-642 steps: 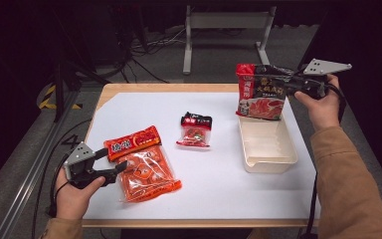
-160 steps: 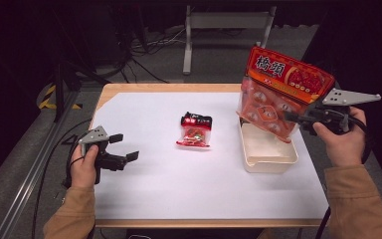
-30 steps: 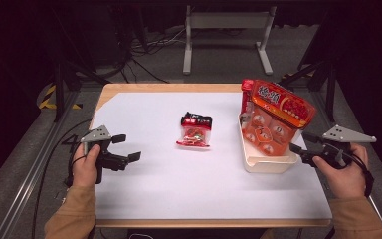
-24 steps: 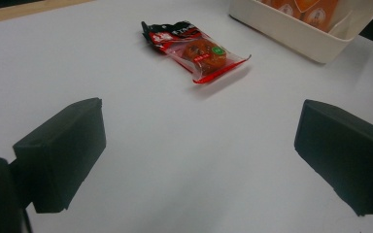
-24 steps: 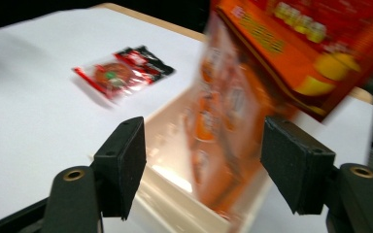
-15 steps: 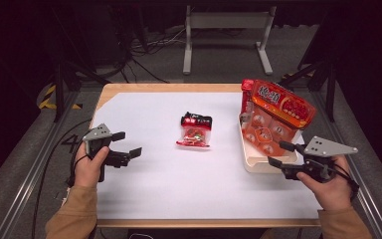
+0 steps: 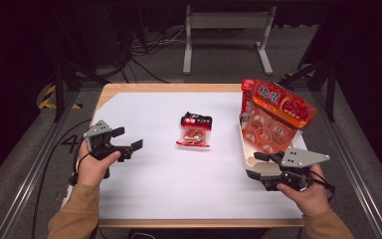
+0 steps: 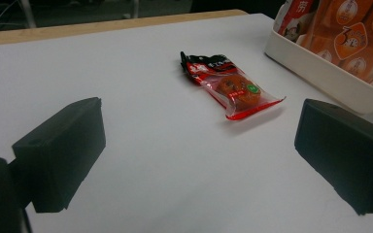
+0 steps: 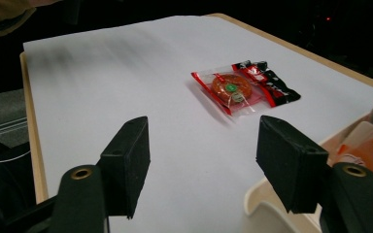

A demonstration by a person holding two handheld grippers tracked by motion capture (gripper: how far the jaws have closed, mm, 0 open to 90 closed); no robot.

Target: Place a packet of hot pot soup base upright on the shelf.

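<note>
A small clear-and-red snack packet [image 7: 195, 130] lies flat mid-table, also seen as the packet [image 8: 228, 85] and the packet [image 9: 243, 90]. A big orange snack bag [image 7: 273, 119] stands tilted in the white tray [image 7: 242, 147] on the right, with a red packet [image 7: 247, 88] behind it. My right gripper [image 7: 254, 166] hovers at the tray's near end, pointing left. It is open, its jaws have just been closing a little, and nothing is between them [image 9: 204, 145]. My left gripper [image 7: 128, 138] rests open at the left, aimed at the small packet [image 8: 199, 131].
White paper covers the wooden table [image 7: 169, 88]. The tray's rim [image 9: 267, 204] sits just under my right gripper's right jaw. The tray wall [image 8: 320, 73] and the orange bag [image 8: 354, 34] lie far right of my left gripper. Dark floor, cables and a metal stand [image 7: 226, 20] lie beyond.
My right hand has slid from the tray's right side to its near end, leftward and lower. The orange bag stays in the tray. The left hand has hardly moved.
</note>
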